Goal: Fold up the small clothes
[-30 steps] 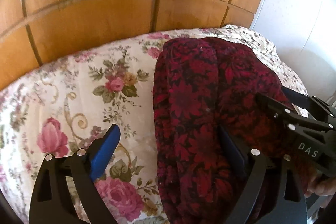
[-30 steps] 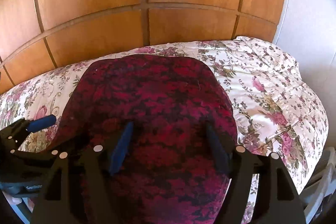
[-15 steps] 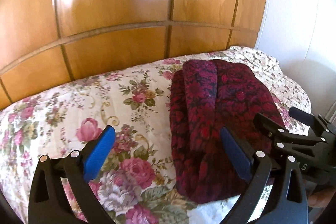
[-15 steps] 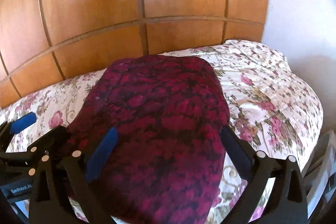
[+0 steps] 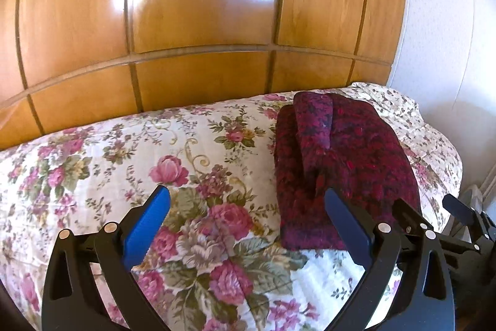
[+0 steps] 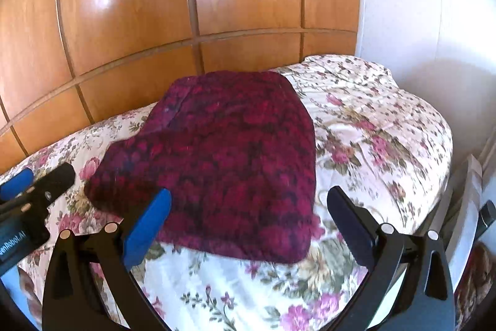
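The folded dark-red garment [image 6: 223, 163] lay on the floral bedspread [image 5: 130, 163], near the wooden panelling [image 5: 198, 20], its layers perhaps three, hard to tell. The left gripper [image 5: 248, 225] and right gripper [image 6: 248, 222] stood wide apart, holding nothing, just short of the garment.

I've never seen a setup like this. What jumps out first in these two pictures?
The dark red patterned garment stands out first, lying folded on the flowery bedspread near its far right corner. Behind the bed rises a glossy wooden panelled wall. In the foreground, the left gripper and the right gripper hover open with blue-padded fingers, holding nothing.
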Tool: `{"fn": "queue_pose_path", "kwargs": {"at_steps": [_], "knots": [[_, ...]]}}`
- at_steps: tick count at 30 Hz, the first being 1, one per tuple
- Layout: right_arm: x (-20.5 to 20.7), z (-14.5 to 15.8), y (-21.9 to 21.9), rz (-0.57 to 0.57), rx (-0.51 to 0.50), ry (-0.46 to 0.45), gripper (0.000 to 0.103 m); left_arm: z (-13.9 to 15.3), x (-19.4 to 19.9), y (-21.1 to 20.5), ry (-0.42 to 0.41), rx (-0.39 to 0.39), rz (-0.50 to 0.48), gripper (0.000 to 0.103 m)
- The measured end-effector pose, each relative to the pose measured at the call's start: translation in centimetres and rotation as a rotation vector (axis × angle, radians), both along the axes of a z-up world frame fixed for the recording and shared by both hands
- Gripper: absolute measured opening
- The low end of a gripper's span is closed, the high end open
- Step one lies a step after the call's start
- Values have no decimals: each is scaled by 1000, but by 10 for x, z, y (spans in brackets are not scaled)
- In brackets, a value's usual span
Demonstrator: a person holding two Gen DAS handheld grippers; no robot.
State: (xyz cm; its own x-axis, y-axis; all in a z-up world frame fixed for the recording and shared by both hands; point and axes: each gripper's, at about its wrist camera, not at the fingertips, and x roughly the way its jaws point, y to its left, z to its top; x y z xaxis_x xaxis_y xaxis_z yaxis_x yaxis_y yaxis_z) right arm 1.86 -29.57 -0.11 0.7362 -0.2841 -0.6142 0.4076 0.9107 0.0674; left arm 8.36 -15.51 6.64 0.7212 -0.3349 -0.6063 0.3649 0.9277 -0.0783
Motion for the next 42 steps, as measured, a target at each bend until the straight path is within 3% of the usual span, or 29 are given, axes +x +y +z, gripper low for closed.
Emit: {"fn": "queue_pose_path", "kwargs": {"at_steps": [14, 42], "knots": [[-20, -5, 3, -17, 11, 20, 101, 3, -27, 11, 1, -13, -3, 99], [-23, 2, 17, 5, -1, -2, 101, 11, -32, 23, -40, 20, 48, 99]]}}
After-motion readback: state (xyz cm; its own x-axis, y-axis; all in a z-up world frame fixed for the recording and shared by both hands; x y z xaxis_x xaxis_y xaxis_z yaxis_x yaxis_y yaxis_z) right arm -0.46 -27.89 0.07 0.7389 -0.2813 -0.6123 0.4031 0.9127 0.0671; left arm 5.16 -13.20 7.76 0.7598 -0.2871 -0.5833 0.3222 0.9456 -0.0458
